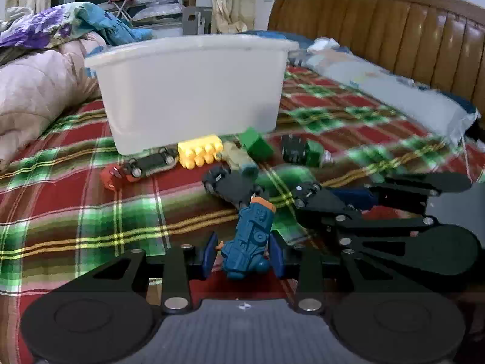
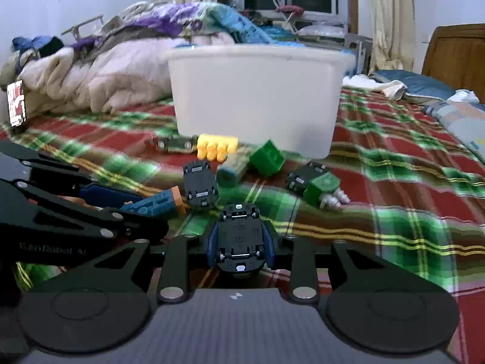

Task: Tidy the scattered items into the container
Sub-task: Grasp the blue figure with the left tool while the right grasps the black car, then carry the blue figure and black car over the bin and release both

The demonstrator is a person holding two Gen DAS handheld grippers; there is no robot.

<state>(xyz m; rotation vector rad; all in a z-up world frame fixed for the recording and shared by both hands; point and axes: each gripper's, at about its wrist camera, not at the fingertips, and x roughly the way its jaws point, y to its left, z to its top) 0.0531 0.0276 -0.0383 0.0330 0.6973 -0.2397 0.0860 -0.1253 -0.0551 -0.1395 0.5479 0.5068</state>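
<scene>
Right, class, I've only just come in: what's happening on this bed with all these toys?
A person is tidying toys with a handheld gripper in each hand. The left gripper is closed on a blue toy vehicle, and the right gripper is closed on an upside-down black toy car. Neither toy is in the white tub yet. A yellow block, green cube and more cars lie on the plaid blanket before it.
</scene>
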